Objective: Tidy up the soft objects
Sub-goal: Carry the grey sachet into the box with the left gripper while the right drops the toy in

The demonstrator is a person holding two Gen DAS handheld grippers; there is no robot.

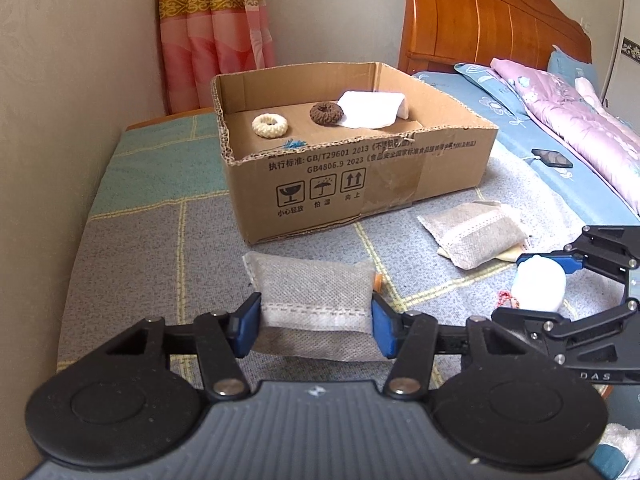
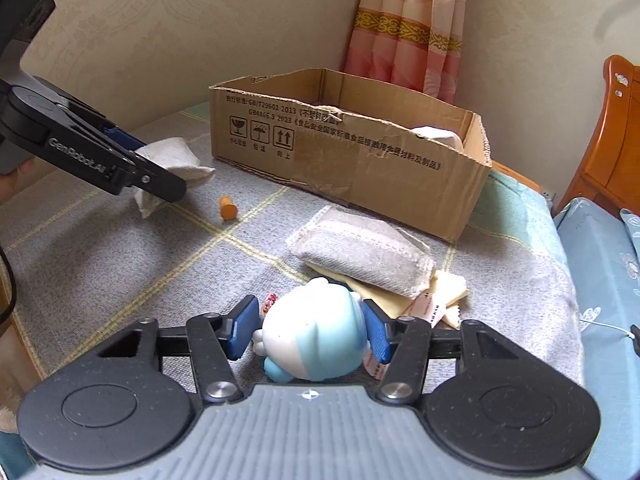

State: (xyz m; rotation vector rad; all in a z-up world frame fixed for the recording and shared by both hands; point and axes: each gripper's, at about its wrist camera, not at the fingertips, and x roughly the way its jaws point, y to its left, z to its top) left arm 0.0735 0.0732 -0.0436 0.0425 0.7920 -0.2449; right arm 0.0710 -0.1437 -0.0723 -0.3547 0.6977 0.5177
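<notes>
Bed [image 1: 160, 216] | left tool [image 1: 314, 322] grips sachet [image 1: 312, 292] | right tool [image 2: 310, 330] grips toy [image 2: 316, 336]

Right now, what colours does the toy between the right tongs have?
The toy is white and light blue, best seen in the right wrist view.

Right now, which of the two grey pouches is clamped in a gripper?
The grey pouch nearest the left wrist camera, squeezed by the left gripper. The other pouch lies free on the bed beside the cardboard box.
</notes>
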